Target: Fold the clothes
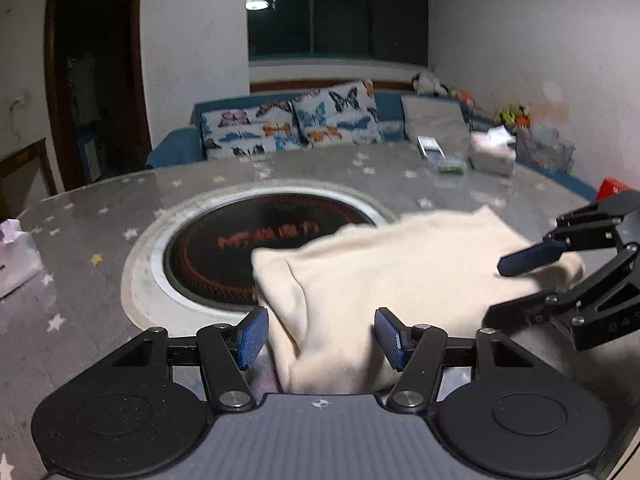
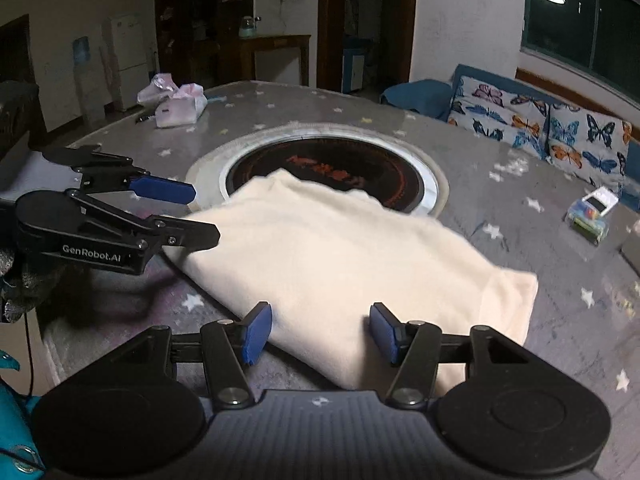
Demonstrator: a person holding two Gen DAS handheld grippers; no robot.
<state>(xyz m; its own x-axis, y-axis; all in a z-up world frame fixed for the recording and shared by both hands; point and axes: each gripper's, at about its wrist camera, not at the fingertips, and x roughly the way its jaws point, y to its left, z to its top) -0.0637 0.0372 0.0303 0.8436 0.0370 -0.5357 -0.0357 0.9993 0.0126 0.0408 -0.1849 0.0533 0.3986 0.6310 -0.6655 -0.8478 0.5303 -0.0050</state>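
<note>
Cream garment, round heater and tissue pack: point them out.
Cream garment (image 2: 340, 248), right wrist view, middle of the folded cloth.
Round heater (image 1: 224, 256), left wrist view, dark glass face.
Tissue pack (image 2: 178, 110), right wrist view, front side.

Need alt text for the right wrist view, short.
A cream folded garment lies on a grey star-print tablecloth, partly over a round black inset. The right tool is open over its near edge; the left tool, also open, is at its left edge.

Cream garment folded on table; both grippers' fingers spread.
</note>
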